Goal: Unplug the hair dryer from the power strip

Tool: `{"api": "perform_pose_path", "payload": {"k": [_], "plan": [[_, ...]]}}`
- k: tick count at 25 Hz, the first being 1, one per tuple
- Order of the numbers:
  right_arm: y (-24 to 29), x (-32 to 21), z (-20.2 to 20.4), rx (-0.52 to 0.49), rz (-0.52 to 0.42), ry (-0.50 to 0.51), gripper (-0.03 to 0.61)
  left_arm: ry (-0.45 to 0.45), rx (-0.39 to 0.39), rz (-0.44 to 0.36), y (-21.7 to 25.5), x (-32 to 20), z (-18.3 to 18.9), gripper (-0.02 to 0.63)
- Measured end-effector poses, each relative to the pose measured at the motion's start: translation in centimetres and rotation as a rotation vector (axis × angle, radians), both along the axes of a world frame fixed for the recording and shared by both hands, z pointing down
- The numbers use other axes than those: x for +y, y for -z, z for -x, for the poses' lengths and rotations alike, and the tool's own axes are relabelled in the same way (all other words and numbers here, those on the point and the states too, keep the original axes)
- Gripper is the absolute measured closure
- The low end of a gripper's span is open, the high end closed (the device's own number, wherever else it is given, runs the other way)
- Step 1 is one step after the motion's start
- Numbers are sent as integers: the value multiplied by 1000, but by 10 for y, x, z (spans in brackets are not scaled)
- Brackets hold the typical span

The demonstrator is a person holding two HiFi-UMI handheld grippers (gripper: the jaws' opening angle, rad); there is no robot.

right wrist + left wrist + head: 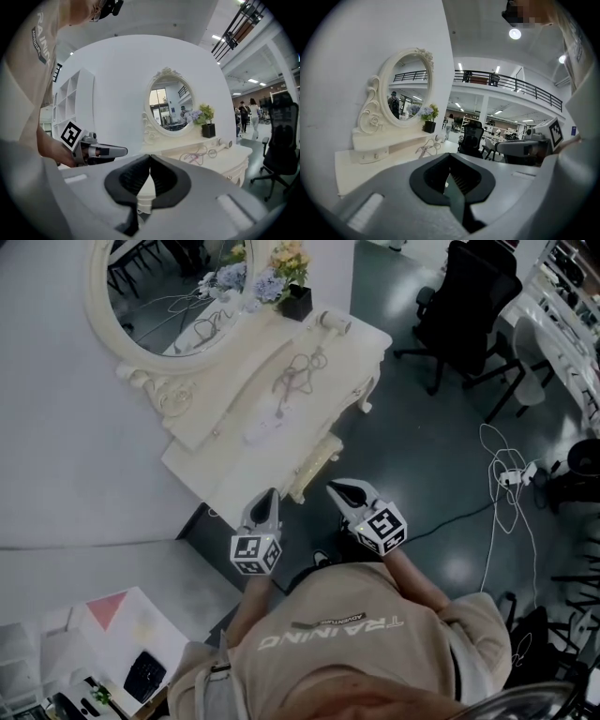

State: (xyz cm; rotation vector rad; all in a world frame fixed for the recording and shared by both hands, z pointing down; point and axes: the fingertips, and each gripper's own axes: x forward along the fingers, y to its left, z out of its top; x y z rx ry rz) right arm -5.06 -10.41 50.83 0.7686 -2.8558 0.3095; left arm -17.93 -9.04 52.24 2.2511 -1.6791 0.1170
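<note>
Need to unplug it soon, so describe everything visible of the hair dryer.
The hair dryer is white and plastic-looking, lying on its side at one end of the cream dressing table, beside the black flower pot. Its cord lies loosely coiled on the tabletop. Its plug can't be made out.

The head view looks steeply down from above the person, with the dressing table [281,427] and its mirror [159,287] at upper left, well off. Each gripper view sits low behind its own jaws, facing nearly level toward that table. The left gripper view has it at frame left and the right gripper [501,147] at right. The right gripper view has it centre-right and the left gripper [123,151] at left.
</note>
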Motion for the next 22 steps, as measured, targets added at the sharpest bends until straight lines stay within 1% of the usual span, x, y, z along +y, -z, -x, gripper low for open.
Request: {"api": "perform_pose_path", "payload": {"k": [4,8,10,14,22], "plan": [[12,-33,-8,-26,-16,32,574,38,-26,3,16,-27,-7,612],[38,-74,-18,-55,-73,68,574,68,-47,-46,45,-61,-20,612],[38,-97,-23,-71,-71,76,574,87,-59,-60,50,-81,-24,612],[21,-134,-29,-77,-20,116,574,132,-67,-30,41,-111,-31,612],[-3,-179,-12,-52,6,247,574,240,-69,39,22,-137,-24,612]]}}
